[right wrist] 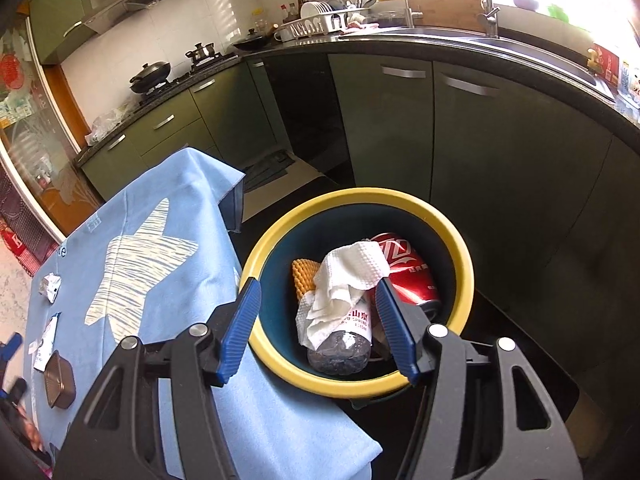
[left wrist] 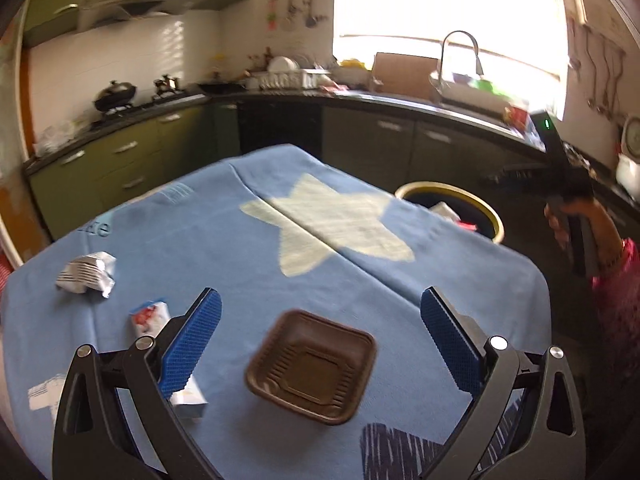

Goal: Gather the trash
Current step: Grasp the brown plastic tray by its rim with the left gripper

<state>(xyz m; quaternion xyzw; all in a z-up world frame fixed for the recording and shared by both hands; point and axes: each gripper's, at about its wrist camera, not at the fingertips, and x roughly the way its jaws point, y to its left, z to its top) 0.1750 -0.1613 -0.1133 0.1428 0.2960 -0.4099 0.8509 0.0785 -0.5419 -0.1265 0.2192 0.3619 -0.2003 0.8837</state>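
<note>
My left gripper [left wrist: 320,340] is open above a brown plastic tray [left wrist: 312,364] on the blue star tablecloth [left wrist: 248,256]. A crumpled silver wrapper [left wrist: 88,274] and a red-and-white packet [left wrist: 148,316] lie to its left; a white packet [left wrist: 188,398] sits under the left finger. My right gripper [right wrist: 318,326] is open and empty above the yellow-rimmed bin [right wrist: 460,248]. In the bin lie a white tissue [right wrist: 344,284], a red can [right wrist: 404,268], a clear bottle [right wrist: 344,344] and a waffle piece [right wrist: 304,276]. The tray [right wrist: 59,380] and wrappers [right wrist: 50,286] also show at the left of the right wrist view.
The bin [left wrist: 480,204] stands on the floor off the table's right edge. Green kitchen cabinets [right wrist: 400,128] and a dark counter with a sink [right wrist: 520,46] curve behind. A stove with pots [left wrist: 116,96] is at the back left. The hand holding my right gripper [left wrist: 576,216] is at the right.
</note>
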